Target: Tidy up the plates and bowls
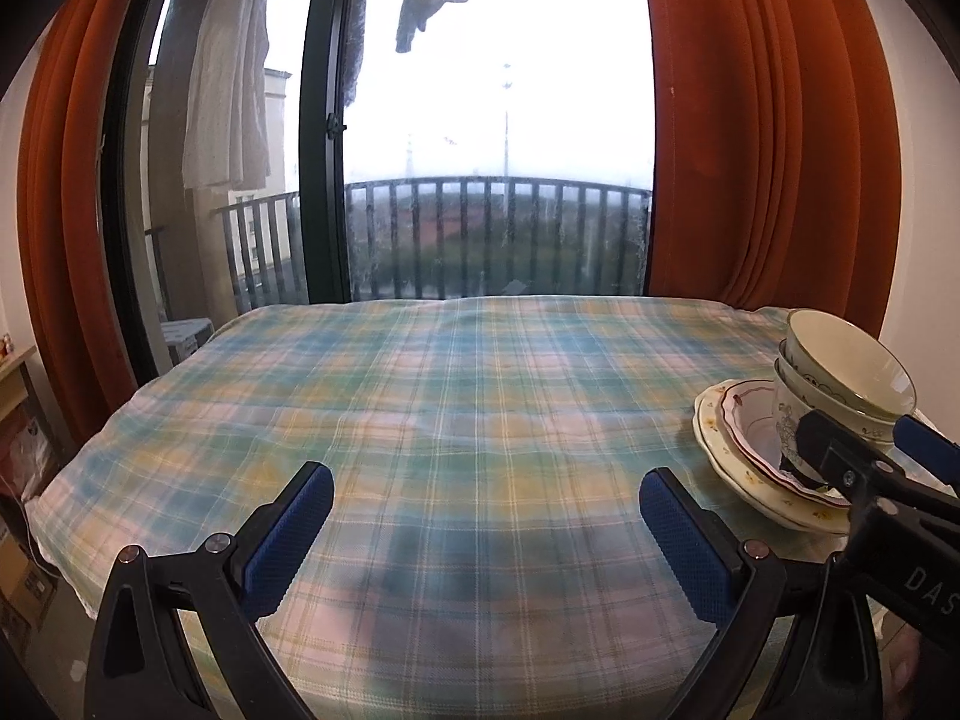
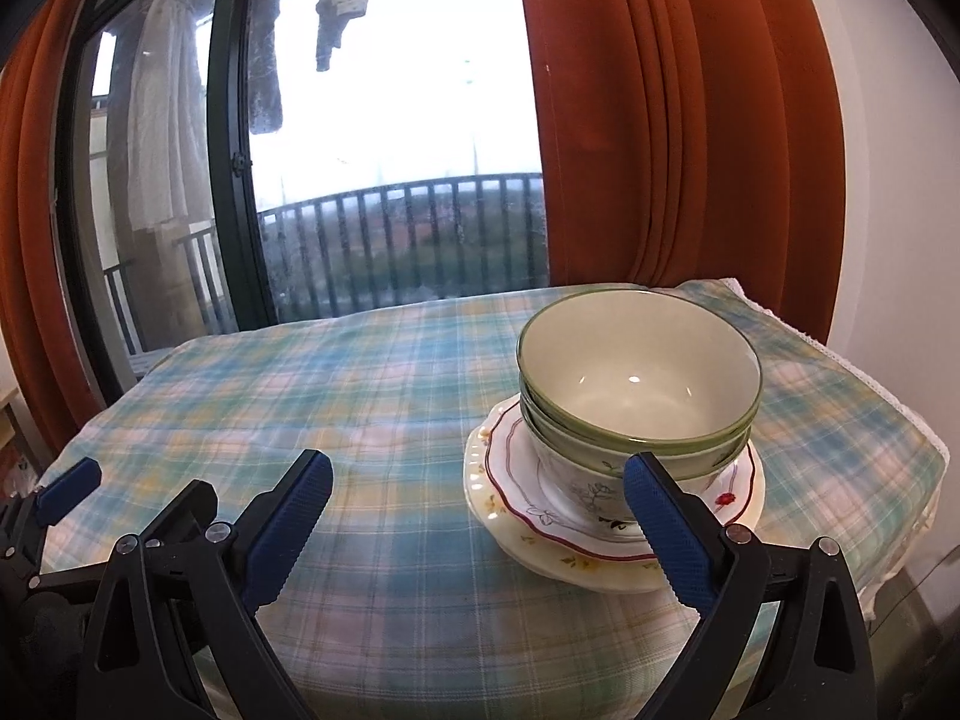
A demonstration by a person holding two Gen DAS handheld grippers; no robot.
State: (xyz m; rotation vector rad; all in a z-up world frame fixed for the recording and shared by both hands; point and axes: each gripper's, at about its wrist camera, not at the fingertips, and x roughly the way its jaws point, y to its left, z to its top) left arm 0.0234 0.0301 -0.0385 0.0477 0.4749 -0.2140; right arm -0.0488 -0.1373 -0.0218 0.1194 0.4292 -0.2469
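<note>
From my left wrist camera, my left gripper [image 1: 486, 516] hangs with its jaws spread wide over bare plaid tablecloth [image 1: 420, 396], holding nothing. Far to the right sits the stack: two nested bowls [image 1: 840, 378] on a red-rimmed plate [image 1: 747, 426], itself on a cream plate [image 1: 720, 456]. My right gripper [image 1: 864, 444] stands just beside it, on the near side.

From my right wrist camera, my right gripper [image 2: 477, 495] is also wide open and empty, its right finger in front of the stack's near side. The green-rimmed top bowl [image 2: 636, 372] is empty and nests in a floral bowl [image 2: 576, 480]; both rest in the red-rimmed plate [image 2: 510, 480] over the cream plate [image 2: 540, 546]. I judge this glazed ceramic to be stiff, heavy, slippery and breakable, so I would pinch the top bowl's rim wall, one finger inside.
</note>
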